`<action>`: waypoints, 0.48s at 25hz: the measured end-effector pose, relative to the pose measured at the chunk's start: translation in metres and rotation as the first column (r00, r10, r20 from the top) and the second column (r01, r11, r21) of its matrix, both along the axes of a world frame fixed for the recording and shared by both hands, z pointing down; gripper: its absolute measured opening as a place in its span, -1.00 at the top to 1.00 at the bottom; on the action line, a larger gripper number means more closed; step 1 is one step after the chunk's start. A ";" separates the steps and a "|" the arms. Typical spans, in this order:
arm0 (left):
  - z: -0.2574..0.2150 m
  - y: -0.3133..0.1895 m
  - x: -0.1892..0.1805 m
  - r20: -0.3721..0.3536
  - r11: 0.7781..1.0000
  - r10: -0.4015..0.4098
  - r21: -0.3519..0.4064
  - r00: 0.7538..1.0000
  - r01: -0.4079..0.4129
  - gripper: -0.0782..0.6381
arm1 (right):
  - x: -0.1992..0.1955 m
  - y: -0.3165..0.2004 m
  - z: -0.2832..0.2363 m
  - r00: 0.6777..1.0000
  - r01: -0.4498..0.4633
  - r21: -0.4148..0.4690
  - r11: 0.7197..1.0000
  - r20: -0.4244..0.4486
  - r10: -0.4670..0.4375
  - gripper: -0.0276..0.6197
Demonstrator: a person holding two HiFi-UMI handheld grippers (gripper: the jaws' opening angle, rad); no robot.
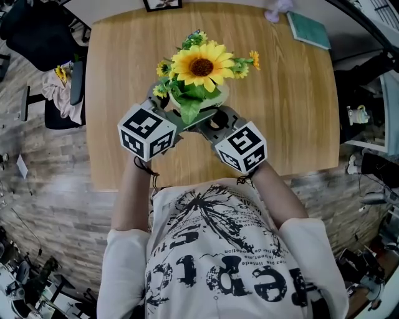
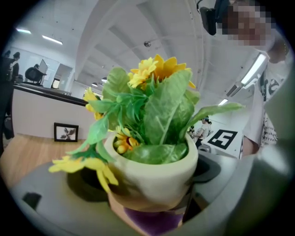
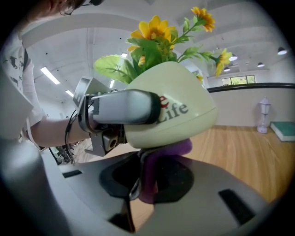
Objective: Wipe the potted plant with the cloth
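Observation:
A cream pot of artificial sunflowers hangs above the wooden table, between both grippers. My left gripper is shut on the pot, its jaws standing wide around the sides. In the left gripper view the pot fills the jaws and the purple cloth shows under it. My right gripper is shut on the purple cloth, which presses up against the pot's underside. One of the left gripper's fingers lies across the pot's printed side.
A framed picture, a teal book and a small purple thing lie along the table's far edge. A dark chair with a draped rag stands to the table's left. The person's torso is close behind the grippers.

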State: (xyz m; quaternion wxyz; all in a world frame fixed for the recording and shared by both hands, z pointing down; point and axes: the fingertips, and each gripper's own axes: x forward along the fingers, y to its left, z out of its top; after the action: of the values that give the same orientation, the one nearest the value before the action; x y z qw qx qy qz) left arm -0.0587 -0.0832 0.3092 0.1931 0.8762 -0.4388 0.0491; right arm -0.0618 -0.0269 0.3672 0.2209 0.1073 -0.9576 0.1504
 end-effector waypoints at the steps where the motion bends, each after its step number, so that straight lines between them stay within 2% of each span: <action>1: -0.001 0.000 0.000 0.000 1.000 -0.006 0.001 1.000 0.006 -0.68 | 0.001 0.004 0.000 1.000 0.009 -0.002 1.000 -0.001 -0.009 0.69; 7: -0.001 0.001 -0.001 0.007 0.999 -0.041 -0.016 0.999 0.041 -0.68 | 0.017 0.013 -0.005 1.000 0.017 -0.019 1.000 0.003 -0.017 0.69; 12: 0.010 -0.004 -0.006 0.028 0.999 -0.034 -0.024 0.999 0.035 -0.68 | 0.025 -0.001 0.001 1.000 -0.013 -0.026 1.000 0.009 0.013 0.69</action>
State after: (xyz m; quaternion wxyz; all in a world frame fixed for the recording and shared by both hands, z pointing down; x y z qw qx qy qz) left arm -0.0652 -0.0872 0.3196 0.1987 0.8653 -0.4559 0.0631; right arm -0.0366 -0.0280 0.3684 0.2169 0.1099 -0.9559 0.1648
